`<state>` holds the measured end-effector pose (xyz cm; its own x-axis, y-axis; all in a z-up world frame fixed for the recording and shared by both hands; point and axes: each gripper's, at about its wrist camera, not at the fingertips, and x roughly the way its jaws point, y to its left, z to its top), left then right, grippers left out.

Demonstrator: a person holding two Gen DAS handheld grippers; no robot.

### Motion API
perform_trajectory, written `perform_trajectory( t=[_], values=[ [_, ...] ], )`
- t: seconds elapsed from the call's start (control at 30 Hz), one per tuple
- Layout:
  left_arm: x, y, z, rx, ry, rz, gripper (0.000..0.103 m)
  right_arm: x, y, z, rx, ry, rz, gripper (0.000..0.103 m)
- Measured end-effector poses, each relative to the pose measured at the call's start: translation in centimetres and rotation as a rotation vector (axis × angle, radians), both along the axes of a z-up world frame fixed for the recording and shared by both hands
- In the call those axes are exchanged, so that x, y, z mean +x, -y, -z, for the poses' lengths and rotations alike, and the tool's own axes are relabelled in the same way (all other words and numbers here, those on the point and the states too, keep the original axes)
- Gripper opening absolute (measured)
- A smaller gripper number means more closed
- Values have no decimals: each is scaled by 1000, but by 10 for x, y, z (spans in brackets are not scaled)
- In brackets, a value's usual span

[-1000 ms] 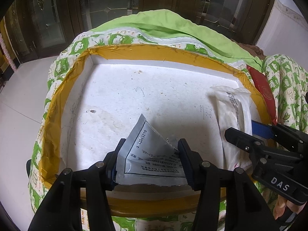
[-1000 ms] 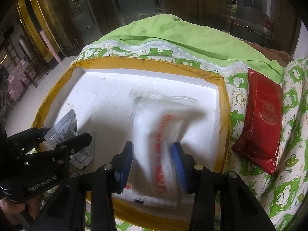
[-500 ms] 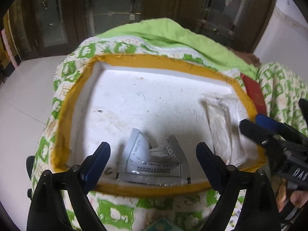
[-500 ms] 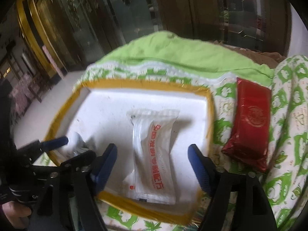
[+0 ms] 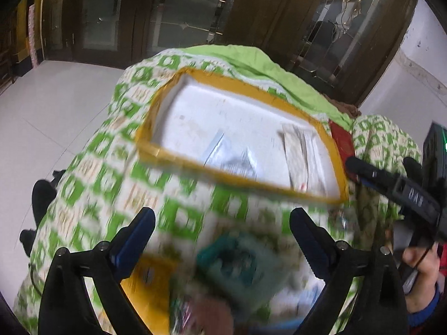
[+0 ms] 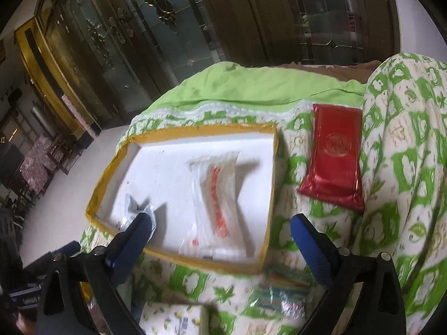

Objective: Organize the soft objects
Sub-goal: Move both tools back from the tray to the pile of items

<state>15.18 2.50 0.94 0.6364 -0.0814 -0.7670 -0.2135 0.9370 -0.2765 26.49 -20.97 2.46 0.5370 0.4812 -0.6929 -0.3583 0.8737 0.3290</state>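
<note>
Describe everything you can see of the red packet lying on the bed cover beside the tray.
The red packet is a long, glossy foil-like pouch with crimped ends and a round gold emblem in its middle. It looks sealed and slightly puffed. It lies flat on the green-and-white patterned bed cover, just outside the right wall of the yellow-rimmed white tray, apart from it. Nothing else touches it; neither claw is near it.

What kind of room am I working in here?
Probably a home, a living room or bedroom: a green patterned quilt covers soft furniture, dark wooden doors with decorative glass stand behind, and the floor is pale tile.
</note>
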Motion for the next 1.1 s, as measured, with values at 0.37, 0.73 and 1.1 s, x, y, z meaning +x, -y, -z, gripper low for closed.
perform_trajectory(
  t=[0.37,0.73,1.1],
  values=[
    [-60,-16,14,-48,9,-68,97,-38,6,8,-3,-27,-29,102],
    [-83,-14,31,-67,-20,-79,97,-71,17,21,10,-84,-50,102],
    [-97,34,33,-29,-27,78,97,-98,17,32,24,-166,-138,102]
  ],
)
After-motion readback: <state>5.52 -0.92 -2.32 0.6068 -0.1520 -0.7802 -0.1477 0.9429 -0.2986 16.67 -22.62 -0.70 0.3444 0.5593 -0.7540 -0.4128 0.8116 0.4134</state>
